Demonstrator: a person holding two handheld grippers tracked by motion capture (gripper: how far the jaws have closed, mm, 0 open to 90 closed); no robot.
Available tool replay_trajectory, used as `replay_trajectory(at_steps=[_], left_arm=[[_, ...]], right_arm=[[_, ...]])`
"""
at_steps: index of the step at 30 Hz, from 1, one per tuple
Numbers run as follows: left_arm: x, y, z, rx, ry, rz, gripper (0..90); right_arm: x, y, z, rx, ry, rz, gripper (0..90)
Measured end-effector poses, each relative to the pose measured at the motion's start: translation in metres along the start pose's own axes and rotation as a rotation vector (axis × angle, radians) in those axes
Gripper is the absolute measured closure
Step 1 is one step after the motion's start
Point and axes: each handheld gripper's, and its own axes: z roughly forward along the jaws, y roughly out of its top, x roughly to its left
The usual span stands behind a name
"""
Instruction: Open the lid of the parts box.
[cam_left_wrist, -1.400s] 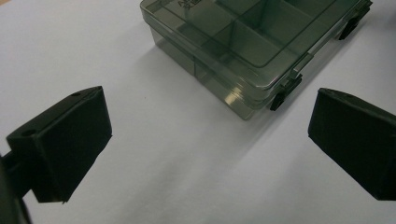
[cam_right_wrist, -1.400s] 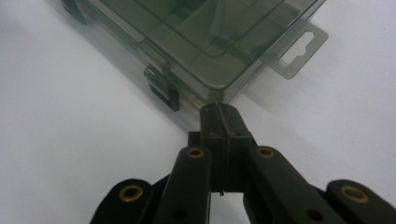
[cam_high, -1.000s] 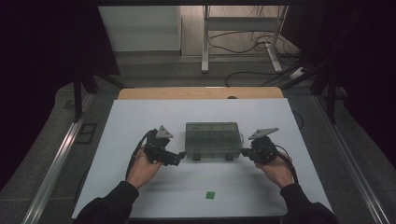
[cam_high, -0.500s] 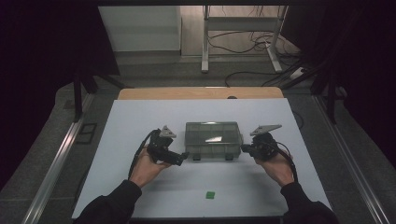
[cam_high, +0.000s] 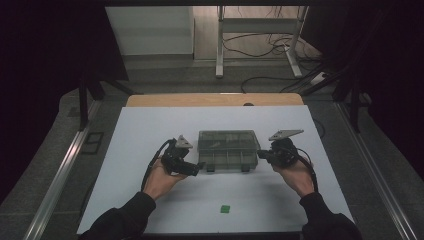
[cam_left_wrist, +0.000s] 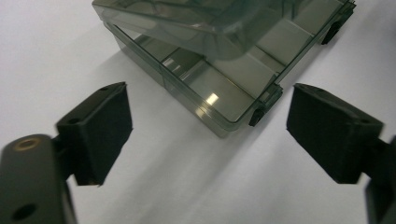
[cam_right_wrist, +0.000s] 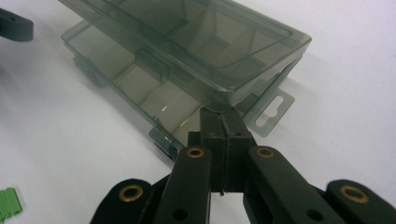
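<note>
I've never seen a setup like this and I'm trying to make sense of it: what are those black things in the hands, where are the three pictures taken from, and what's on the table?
A person holds two hand-held tools with two black jaws each. The high view looks down on the white table; the other two views ride on the tools. The left gripper has open jaws that have just been closing, a corner of the clear compartment box between them, untouched. The right gripper is shut, its tips at the edge of the box's slightly raised lid. A small green piece lies nearer the person.
</note>
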Motion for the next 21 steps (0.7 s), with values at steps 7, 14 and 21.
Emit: replay_trajectory(at_steps=[7, 14, 21], left_arm=[[-0.001, -0.001, 0.001, 0.003, -0.019, -0.005, 30.4], [-0.003, 0.002, 0.003, -0.004, -0.047, -0.008, 45.9], [-0.008, 0.005, 0.008, 0.004, -0.068, 0.019, 62.8]], right_arm=[[-0.002, 0.005, -0.001, -0.02, -0.001, 0.004, 90.0], [-0.004, 0.01, -0.002, -0.04, -0.005, 0.009, 90.0], [-0.008, 0.014, -0.003, -0.056, -0.003, 0.021, 90.0]])
